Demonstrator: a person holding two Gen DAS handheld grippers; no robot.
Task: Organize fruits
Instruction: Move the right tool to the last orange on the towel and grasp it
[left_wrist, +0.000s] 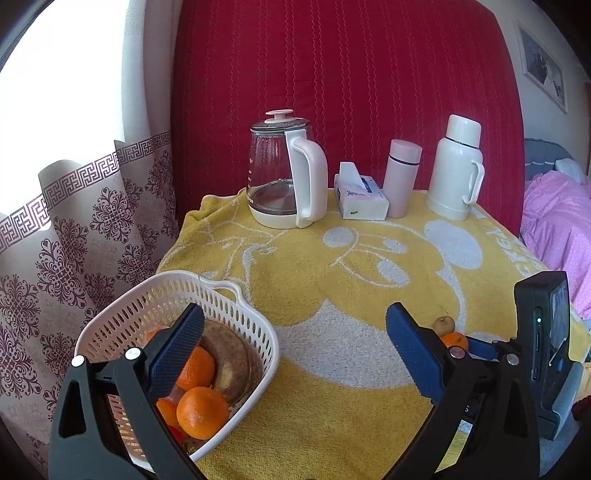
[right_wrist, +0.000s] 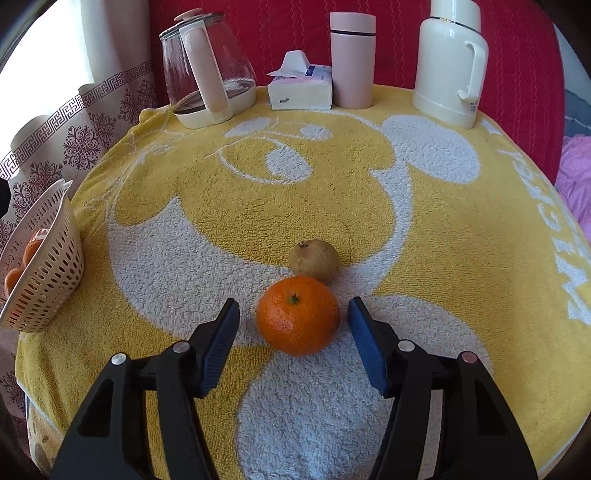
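Observation:
An orange tangerine (right_wrist: 297, 315) lies on the yellow towel, touching a small brown fruit (right_wrist: 314, 258) just behind it. My right gripper (right_wrist: 293, 312) is open, its blue pads on either side of the tangerine without touching it. A white slotted basket (left_wrist: 236, 321) at the table's left edge holds several tangerines (left_wrist: 202, 411) and a brown banana (left_wrist: 231, 362). My left gripper (left_wrist: 295, 325) hangs open beside the basket, nothing between its fingers. In the left wrist view the tangerine (left_wrist: 455, 339) and the brown fruit (left_wrist: 444, 325) show beside the right gripper's body (left_wrist: 543, 343).
Along the back stand a glass kettle (left_wrist: 284, 173), a tissue pack (left_wrist: 360, 197), a pink flask (left_wrist: 400, 179) and a white thermos (left_wrist: 456, 168). A red cushion rises behind them. Curtains hang on the left and pink bedding lies on the right.

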